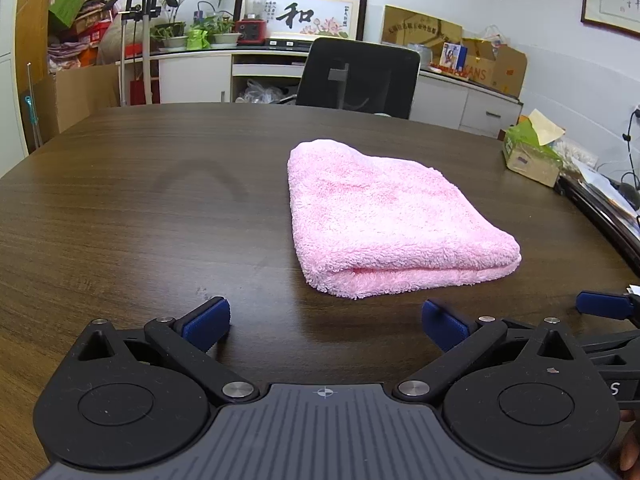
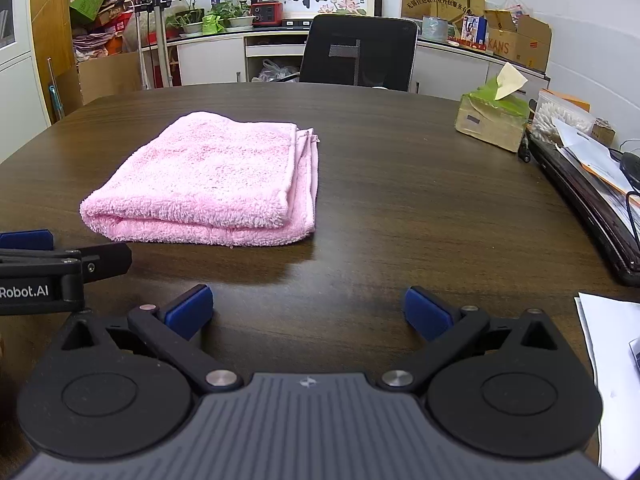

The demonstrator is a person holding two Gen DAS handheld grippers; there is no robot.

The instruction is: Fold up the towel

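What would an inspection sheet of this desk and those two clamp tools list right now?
Surface: dark wood table, faint ring mark.
Job's things: pink towel folded, lying flat, layered edges on its right side.
Clutter: tissue box, papers, dark tray at the right.
Grippers: left gripper and right gripper open, empty, short of the towel.
Cables: black cord at the far right.
Surroundings: office chair, cabinets, plants, blender, boxes.

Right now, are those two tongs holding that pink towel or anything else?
Left tongs: open, holding nothing, short of the pink towel.
Right tongs: open, holding nothing, over the bare table.
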